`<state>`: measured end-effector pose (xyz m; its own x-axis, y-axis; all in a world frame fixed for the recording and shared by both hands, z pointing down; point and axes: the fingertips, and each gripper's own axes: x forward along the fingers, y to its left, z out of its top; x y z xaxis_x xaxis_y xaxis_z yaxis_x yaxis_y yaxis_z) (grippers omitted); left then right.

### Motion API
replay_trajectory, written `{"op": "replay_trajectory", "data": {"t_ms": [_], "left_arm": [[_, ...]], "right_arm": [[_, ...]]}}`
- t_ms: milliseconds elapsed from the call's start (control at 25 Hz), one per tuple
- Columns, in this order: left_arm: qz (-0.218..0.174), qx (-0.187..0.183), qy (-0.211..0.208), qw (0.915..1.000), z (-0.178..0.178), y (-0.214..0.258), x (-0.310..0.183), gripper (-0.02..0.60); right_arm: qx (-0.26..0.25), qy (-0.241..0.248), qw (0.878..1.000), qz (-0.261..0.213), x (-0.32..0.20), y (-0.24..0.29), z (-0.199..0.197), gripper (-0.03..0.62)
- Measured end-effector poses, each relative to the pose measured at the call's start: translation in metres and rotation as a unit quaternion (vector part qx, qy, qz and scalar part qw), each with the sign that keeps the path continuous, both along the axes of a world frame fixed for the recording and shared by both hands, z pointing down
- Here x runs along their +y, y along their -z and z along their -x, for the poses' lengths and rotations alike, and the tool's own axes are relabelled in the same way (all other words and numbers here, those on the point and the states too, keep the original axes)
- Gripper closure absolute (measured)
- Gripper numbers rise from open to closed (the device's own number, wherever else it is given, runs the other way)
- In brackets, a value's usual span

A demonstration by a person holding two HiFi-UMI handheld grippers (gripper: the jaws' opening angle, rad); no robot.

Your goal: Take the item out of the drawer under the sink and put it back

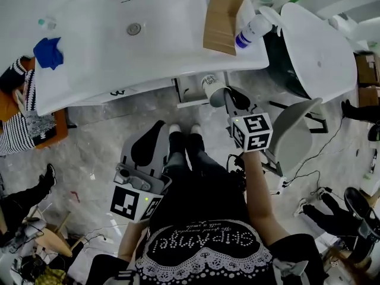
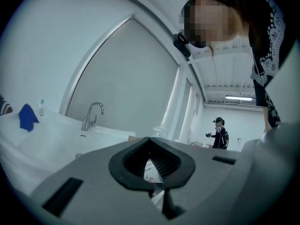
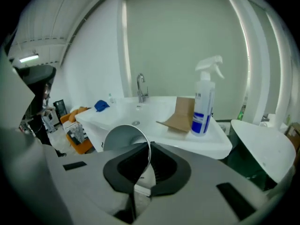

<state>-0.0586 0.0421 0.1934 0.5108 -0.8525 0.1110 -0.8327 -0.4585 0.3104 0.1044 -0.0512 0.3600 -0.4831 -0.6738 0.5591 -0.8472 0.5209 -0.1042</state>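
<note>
A white paper cup (image 1: pixel 214 88) hangs in front of the white sink counter (image 1: pixel 148 58). My right gripper (image 1: pixel 228 97) is shut on the cup's rim. In the right gripper view the thin cup wall (image 3: pixel 124 137) runs between the black pads of the right gripper (image 3: pixel 147 165). Below the counter's front edge a white drawer part (image 1: pixel 191 94) sticks out beside the cup. My left gripper (image 1: pixel 148 144) is low at the left, by the person's legs, shut and empty. In the left gripper view the left gripper (image 2: pixel 151 165) points up toward the sink.
A spray bottle (image 1: pixel 252 29) and a folded piece of cardboard (image 1: pixel 221 21) stand on the counter's right end. A blue cloth (image 1: pixel 48 52) lies at its left end. A white rounded fixture (image 1: pixel 320 46) and a grey chair (image 1: pixel 291 135) stand at the right. Another person (image 2: pixel 219 132) stands far off.
</note>
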Motion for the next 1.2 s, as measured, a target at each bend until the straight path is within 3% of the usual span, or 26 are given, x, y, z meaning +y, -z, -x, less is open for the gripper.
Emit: {"op": "replay_trajectory", "data": {"t_ms": [280, 560, 1200], "left_arm": [[-0.045, -0.055, 0.0, 0.9975, -0.004, 0.028, 0.002, 0.577], [-0.058, -0.056, 0.0, 0.9968, 0.0, 0.04, 0.011, 0.577], [-0.065, -0.048, 0.009, 0.9967, 0.011, 0.045, 0.029, 0.577]], "right_arm": [[-0.054, -0.017, 0.995, -0.085, 0.024, 0.079, 0.013, 0.568], [-0.102, -0.032, 0.988, -0.114, 0.057, 0.124, 0.022, 0.568], [-0.146, -0.032, 0.972, -0.183, 0.118, 0.177, 0.031, 0.568]]}}
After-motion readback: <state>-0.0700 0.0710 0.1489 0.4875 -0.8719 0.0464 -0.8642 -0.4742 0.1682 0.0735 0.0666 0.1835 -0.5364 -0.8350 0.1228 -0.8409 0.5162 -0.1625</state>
